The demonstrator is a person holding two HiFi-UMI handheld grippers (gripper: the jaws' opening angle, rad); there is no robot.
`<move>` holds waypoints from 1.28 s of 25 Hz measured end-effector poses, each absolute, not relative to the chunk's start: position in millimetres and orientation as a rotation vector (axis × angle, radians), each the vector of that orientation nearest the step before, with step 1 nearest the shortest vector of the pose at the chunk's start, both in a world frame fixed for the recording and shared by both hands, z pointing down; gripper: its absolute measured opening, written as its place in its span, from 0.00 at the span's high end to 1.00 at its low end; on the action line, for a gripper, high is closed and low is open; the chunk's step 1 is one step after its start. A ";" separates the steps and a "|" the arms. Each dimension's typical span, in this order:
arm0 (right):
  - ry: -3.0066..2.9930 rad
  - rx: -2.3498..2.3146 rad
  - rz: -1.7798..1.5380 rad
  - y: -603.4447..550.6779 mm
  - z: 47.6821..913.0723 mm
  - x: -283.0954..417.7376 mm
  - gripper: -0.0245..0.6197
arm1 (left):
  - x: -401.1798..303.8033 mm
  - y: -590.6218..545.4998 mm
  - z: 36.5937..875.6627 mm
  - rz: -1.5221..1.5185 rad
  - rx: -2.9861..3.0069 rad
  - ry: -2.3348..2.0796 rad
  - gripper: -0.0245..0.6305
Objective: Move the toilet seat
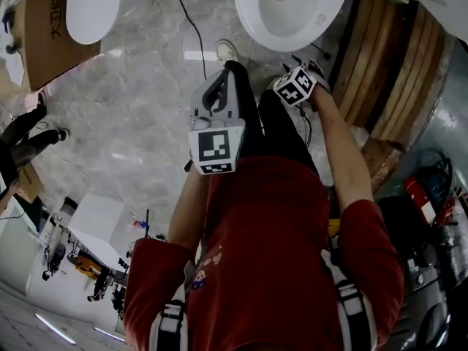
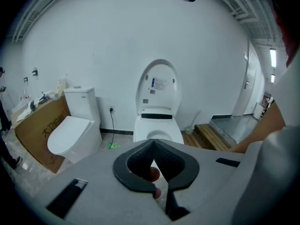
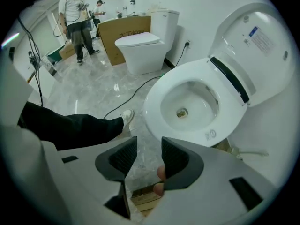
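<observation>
A white toilet (image 3: pixel 187 108) stands in front of me with its lid (image 3: pixel 255 43) raised against the wall and its white ring down around the open bowl. In the right gripper view, my right gripper (image 3: pixel 149 146) hovers just short of the bowl's front rim, jaws apart with only floor between them. My left gripper (image 2: pixel 153 143) is held farther back, facing the same toilet (image 2: pixel 157 125), and its jaw tips meet on nothing. From the head view the bowl (image 1: pixel 289 9) lies at the top, with the right gripper (image 1: pixel 303 72) close below it and the left gripper (image 1: pixel 218 86) lower left.
A second toilet (image 2: pixel 75 132) with its lid closed stands to the left beside a cardboard box (image 2: pixel 40 128). A wooden slatted platform (image 1: pixel 395 72) lies right of the bowl. A black cable (image 3: pixel 140 90) crosses the marble floor near my shoe (image 3: pixel 126 117). Two people (image 3: pixel 77 20) stand far off.
</observation>
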State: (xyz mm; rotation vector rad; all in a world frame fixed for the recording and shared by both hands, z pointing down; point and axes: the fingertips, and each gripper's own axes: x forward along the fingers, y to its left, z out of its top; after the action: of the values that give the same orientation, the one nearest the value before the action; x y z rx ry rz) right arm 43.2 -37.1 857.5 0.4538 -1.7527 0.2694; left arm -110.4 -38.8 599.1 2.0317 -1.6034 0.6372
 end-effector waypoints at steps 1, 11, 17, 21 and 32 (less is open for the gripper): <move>-1.753 0.469 0.291 -31.1 854.7 48.7 0.71 | -105.5 -36.4 595.8 0.632 2.036 -1.604 0.95; -1.865 0.692 0.390 -2.1 784.2 78.6 0.71 | -68.8 -17.3 559.3 0.579 2.120 -1.632 0.95; -1.969 0.827 0.361 9.0 717.7 91.6 0.71 | -45.4 -7.9 539.2 0.549 2.172 -1.626 0.95; -2.028 0.880 0.282 10.2 675.8 99.0 0.71 | -32.4 -9.2 518.8 0.498 2.214 -1.635 0.95; -2.216 1.150 0.194 -17.1 546.0 128.1 0.71 | -0.2 -19.2 459.6 0.386 2.351 -1.650 0.95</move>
State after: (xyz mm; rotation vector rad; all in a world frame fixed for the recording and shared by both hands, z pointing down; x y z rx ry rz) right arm 128.1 -17.1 546.0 1.1499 -2.2164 0.1939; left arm -0.2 -19.2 459.6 2.3513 -1.6495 0.3862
